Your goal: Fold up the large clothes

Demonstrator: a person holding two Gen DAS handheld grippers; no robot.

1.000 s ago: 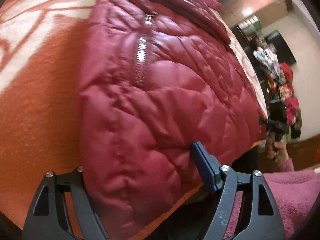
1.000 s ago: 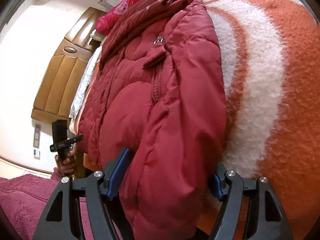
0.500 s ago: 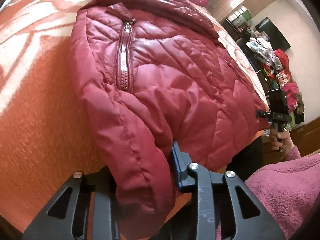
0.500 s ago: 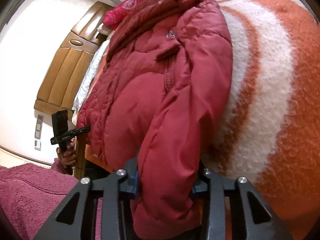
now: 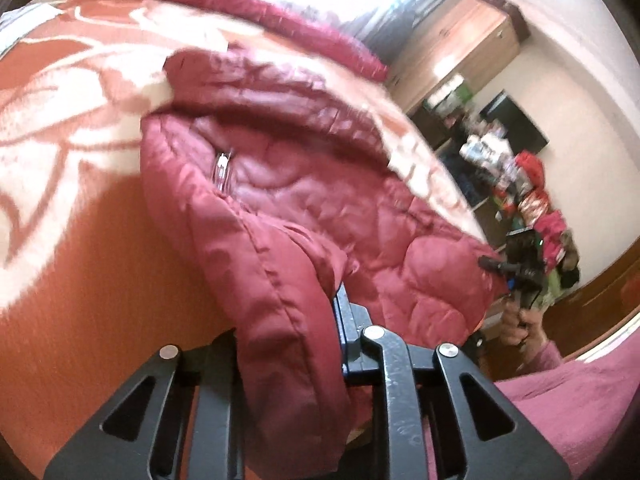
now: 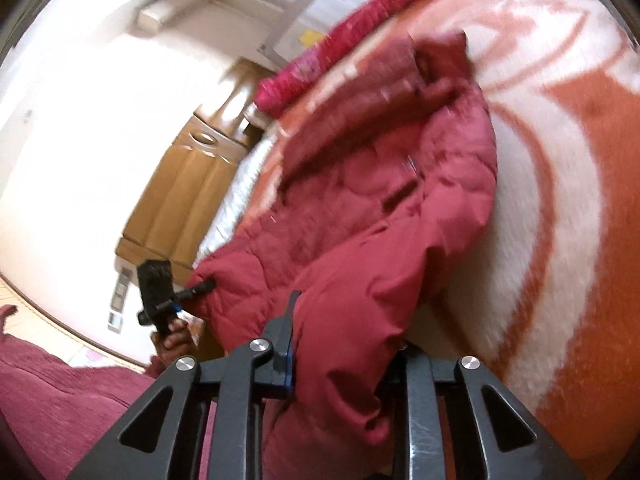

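A dark red quilted puffer jacket (image 5: 304,200) lies on a bed with an orange and white blanket (image 5: 72,208). My left gripper (image 5: 288,344) is shut on the jacket's bottom hem at one corner and lifts it off the blanket. My right gripper (image 6: 344,344) is shut on the other corner of the same jacket (image 6: 384,216), also raised. Each gripper shows small in the other's view, at the jacket's far corner: the right gripper (image 5: 516,268) and the left gripper (image 6: 168,292). A zipped pocket (image 5: 222,168) shows on the jacket.
A crimson pillow or cover (image 5: 280,20) lies at the head of the bed. A padded brown headboard (image 6: 184,184) stands against the wall. A wooden wardrobe (image 5: 460,44) and a heap of clothes (image 5: 532,200) stand across the room.
Both grippers closed on the jacket's hem corners and have lifted and pulled them back and up. The jacket's lower part now rises off the blanket.
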